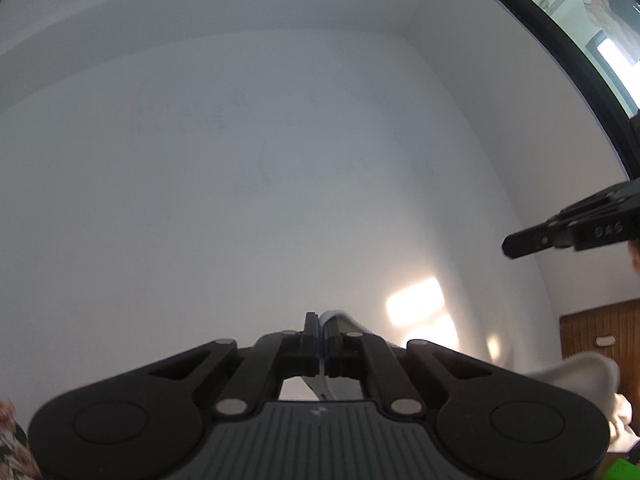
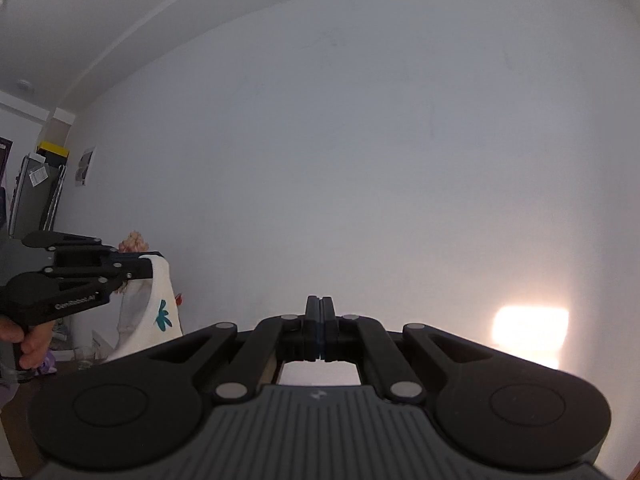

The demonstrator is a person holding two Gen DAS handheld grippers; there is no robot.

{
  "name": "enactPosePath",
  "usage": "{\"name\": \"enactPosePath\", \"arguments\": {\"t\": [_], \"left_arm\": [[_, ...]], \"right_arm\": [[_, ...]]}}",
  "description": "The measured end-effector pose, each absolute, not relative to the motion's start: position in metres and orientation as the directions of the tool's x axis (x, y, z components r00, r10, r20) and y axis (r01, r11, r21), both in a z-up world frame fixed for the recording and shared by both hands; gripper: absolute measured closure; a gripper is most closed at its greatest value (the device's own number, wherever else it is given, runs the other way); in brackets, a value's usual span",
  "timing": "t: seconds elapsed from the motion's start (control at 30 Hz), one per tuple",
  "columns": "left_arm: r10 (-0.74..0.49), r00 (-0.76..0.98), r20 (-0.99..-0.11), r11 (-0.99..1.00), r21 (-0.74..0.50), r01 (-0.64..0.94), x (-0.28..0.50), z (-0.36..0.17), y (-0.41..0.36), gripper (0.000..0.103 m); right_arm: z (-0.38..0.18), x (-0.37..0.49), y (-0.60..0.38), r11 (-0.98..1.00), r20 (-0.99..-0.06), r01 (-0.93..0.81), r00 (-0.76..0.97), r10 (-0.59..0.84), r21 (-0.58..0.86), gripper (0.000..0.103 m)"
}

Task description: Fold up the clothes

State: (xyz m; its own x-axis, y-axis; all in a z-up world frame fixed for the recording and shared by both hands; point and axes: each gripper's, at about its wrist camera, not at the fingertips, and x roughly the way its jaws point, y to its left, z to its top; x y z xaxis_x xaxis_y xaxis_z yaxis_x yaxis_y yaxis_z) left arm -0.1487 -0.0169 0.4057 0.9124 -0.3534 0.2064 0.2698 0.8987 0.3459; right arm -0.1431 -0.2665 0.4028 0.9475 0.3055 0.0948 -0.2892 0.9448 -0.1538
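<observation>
Both grippers are raised and point at a bare white wall. My left gripper (image 1: 321, 326) is shut on the edge of a white garment (image 1: 576, 376), which runs off to the lower right. In the right wrist view the left gripper (image 2: 148, 266) shows at the left, holding the white garment (image 2: 158, 312) with a teal flower print, which hangs down from it. My right gripper (image 2: 320, 308) is shut; no cloth shows between its fingers. It also shows at the right edge of the left wrist view (image 1: 510, 246).
A dark-framed window (image 1: 592, 40) is at the upper right. A wooden panel (image 1: 600, 336) is at the lower right. A grey cabinet (image 2: 34, 192) and clutter stand at the far left. Sunlight patches fall on the wall (image 2: 530, 330).
</observation>
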Motion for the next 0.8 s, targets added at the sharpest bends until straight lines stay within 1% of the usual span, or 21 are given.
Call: {"name": "enactPosePath", "arguments": {"t": [0.13,0.27,0.5,0.57,0.63,0.73,0.8], "left_arm": [[-0.355,0.9,0.254,0.9,0.354,0.255,-0.159,0.428,-0.018,0.102],[-0.354,0.884,0.307,0.897,0.379,0.227,-0.179,0.435,-0.021,0.102],[-0.343,0.889,0.303,0.902,0.37,0.222,-0.189,0.449,-0.024,0.102],[-0.346,0.894,0.283,0.9,0.368,0.232,-0.187,0.456,-0.021,0.102],[-0.358,0.902,0.243,0.896,0.362,0.258,-0.178,0.462,-0.019,0.102],[-0.365,0.917,0.162,0.893,0.342,0.294,-0.146,0.46,-0.021,0.102],[-0.352,0.932,0.092,0.891,0.337,0.303,-0.112,0.446,-0.026,0.102]], "right_arm": [[0.433,-0.156,-0.264,0.935,0.14,-0.293,0.936,0.323,-0.198,0.103],[0.449,-0.172,-0.266,0.931,0.191,-0.293,0.922,0.335,-0.219,0.103],[0.467,-0.191,-0.282,0.933,0.242,-0.301,0.907,0.343,-0.197,0.103],[0.47,-0.201,-0.282,0.937,0.244,-0.297,0.91,0.336,-0.183,0.103],[0.466,-0.18,-0.272,0.938,0.219,-0.304,0.916,0.336,-0.17,0.103],[0.455,-0.144,-0.273,0.94,0.145,-0.31,0.933,0.329,-0.141,0.103],[0.445,-0.109,-0.275,0.945,0.084,-0.31,0.944,0.319,-0.108,0.103]]}}
